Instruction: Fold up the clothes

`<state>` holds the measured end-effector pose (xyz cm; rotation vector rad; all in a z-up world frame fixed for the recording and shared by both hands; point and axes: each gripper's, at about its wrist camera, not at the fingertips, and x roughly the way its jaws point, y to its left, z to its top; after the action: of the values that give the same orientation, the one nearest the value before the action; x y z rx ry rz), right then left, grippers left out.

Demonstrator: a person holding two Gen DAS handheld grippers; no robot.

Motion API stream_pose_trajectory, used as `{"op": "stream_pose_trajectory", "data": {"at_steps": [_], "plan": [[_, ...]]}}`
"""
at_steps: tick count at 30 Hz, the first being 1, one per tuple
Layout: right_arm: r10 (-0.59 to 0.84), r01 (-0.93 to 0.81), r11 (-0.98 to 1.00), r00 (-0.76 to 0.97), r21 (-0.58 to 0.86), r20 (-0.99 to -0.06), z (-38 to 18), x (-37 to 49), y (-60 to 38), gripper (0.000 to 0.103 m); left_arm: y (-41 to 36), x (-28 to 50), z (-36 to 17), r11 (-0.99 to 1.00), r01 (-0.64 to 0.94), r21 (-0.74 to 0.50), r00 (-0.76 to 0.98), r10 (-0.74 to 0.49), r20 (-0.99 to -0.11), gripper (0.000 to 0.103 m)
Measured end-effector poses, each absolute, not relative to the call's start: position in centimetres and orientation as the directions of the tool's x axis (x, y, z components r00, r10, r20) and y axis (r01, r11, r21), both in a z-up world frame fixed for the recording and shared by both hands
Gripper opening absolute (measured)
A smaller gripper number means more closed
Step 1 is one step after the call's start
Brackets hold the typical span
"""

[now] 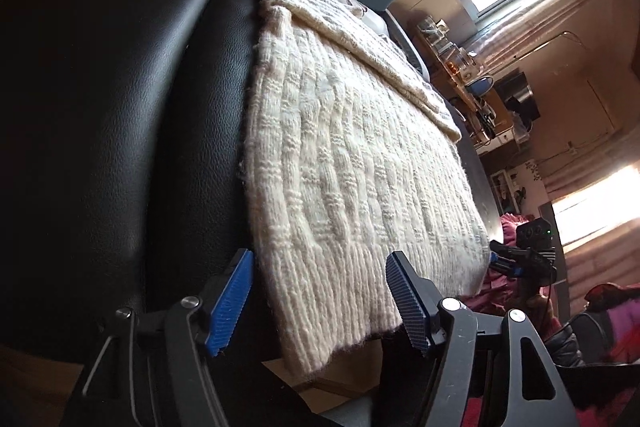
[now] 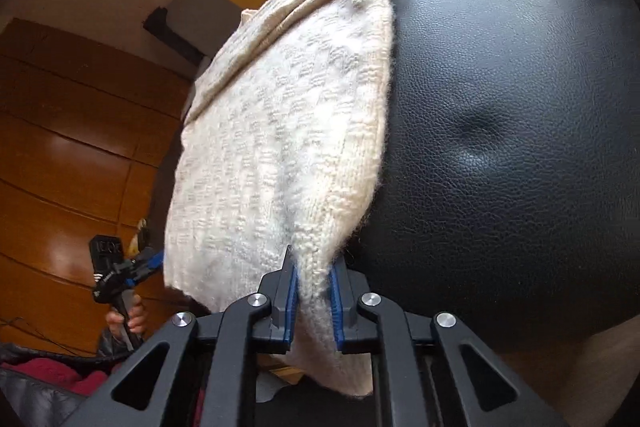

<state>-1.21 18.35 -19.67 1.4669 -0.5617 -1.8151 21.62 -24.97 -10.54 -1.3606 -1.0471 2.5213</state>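
1. A cream knitted sweater (image 1: 352, 163) lies spread on a black leather seat (image 1: 120, 107). Its bottom edge hangs a little over the front of the seat.
2. Part of the sweater near the far end is already laid over itself, like a flap. It could be a sleeve, but it is hard to tell from here.
3. The left gripper (image 1: 320, 303) has its blue fingers wide apart. They sit on each side of one corner of the bottom edge, and they hold nothing.
4. The right gripper (image 2: 314, 291) has its fingers pressed close on the other corner of the bottom edge. A thick bunch of wool is pinched between them.
5. The sweater looks soft, thick and floppy. It will bend and sag, not stay stiff. The fuzzy wool should not slip much in the ribbed blue pads (image 1: 230, 307).
6. The ribbed bottom corners are good places to hold. Holding both corners keeps the edge straight when it is lifted.
7. The stitches are loose, so a hard pull could stretch them.
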Motion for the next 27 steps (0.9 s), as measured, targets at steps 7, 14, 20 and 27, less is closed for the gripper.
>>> {"op": "stream_pose_trajectory", "data": {"at_steps": [7,14,20,27], "plan": [[-0.776,0.252,-0.621,-0.062,0.742,-0.628,-20.1,-1.3,18.1,0.014,-25.5,21.5,-11.4,-0.702,0.323,-0.635,-0.600,0.367,-0.711,0.035],[-0.731,0.308,-0.666,-0.086,0.679,-0.677,-19.1,-0.1,17.7,0.013,-26.1,22.7,-12.7,-0.608,0.350,-0.713,-0.626,0.414,-0.661,0.008],[-0.802,0.294,-0.582,-0.053,0.758,-0.595,-19.0,2.4,18.3,0.013,-25.9,24.4,-11.6,-0.569,0.282,-0.773,-0.658,0.471,-0.587,0.008],[-0.903,0.287,-0.427,-0.080,0.857,-0.423,-16.9,2.9,17.8,0.013,-27.1,26.4,-8.2,-0.475,0.148,-0.867,-0.740,0.528,-0.416,0.008]]}}
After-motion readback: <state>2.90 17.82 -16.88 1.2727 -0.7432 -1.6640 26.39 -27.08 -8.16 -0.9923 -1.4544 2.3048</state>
